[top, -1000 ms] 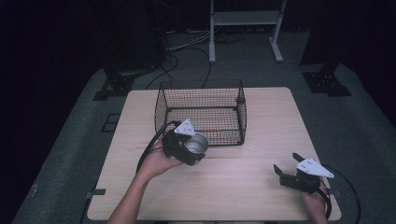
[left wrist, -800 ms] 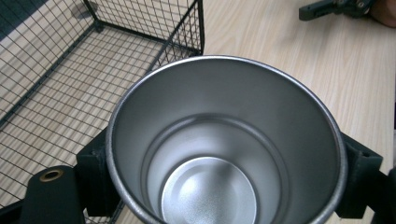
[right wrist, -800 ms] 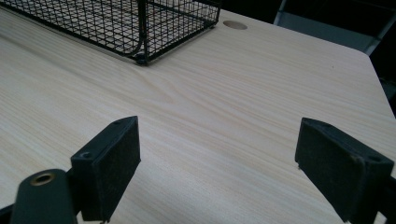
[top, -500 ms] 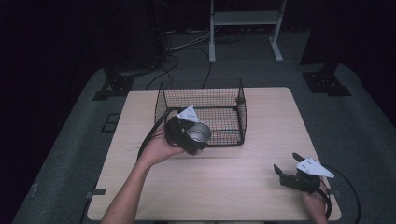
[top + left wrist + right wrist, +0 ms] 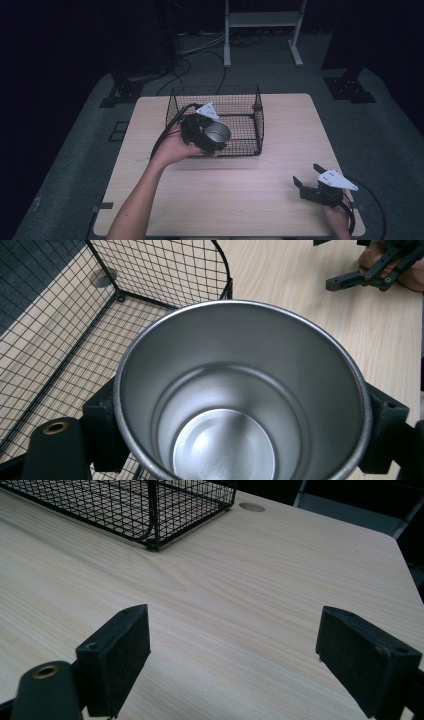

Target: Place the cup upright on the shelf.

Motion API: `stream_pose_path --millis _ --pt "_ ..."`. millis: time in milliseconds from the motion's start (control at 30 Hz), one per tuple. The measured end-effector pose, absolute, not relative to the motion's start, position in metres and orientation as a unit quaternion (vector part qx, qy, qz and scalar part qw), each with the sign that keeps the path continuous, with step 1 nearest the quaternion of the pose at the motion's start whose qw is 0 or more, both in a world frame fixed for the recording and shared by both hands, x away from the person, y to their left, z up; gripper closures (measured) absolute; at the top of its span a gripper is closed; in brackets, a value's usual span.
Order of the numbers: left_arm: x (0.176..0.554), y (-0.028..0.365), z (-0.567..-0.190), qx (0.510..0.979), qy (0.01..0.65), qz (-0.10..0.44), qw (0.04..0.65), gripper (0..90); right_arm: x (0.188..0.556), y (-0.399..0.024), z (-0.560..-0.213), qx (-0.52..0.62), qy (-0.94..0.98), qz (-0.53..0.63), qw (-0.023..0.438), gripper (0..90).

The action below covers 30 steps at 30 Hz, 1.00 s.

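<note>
Holding a steel cup (image 5: 218, 133) in the left gripper (image 5: 210, 137), jaws clamped on opposite sides of the cup wall, mouth tilted toward the gripper's own camera. Located at the front wall of the wire basket (image 5: 240, 111), raised off the counter (image 5: 240, 185), near the basket's front left part; whether inside or just over the wall cannot be told from the high view. Seen in the left gripper view: cup (image 5: 240, 390) empty, interior polished and stepped, rim rolled, basket mesh (image 5: 75, 340) below and behind.

Handling judgement: thin metal, rigid, probably light; smooth wall likely slippery under hard pads, so prone to rotating or sliding in the grip if tilted further. Not fragile, but apt to dent under excess squeeze and to ring or bounce if dropped on wire. Best hold: across the body just below the rim, as at present.

Resting at the front right of the counter, right gripper (image 5: 311, 186) with jaws wide apart, nothing between them
</note>
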State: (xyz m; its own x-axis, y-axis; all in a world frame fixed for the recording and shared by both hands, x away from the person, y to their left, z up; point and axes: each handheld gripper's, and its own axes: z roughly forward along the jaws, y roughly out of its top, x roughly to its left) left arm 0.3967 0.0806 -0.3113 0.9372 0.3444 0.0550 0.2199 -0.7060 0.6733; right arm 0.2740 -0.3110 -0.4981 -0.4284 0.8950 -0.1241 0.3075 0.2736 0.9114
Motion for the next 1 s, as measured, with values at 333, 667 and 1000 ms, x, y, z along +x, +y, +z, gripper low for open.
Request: stream_pose_path --millis 333,667,1000 --pt "0.412 0.075 -0.303 0.921 0.155 0.085 0.346 16.4 0.274 -0.311 -0.498 0.418 0.723 0.438 0.334 13.4" --pt "0.429 0.072 -0.291 0.924 0.162 0.089 0.335 16.5 0.274 -0.311 -0.498 0.417 0.723 0.437 0.334 13.4" --pt "0.448 0.069 -0.287 0.925 0.176 0.094 0.324 16.6 0.274 -0.312 -0.498 0.417 0.723 0.439 0.333 13.4"
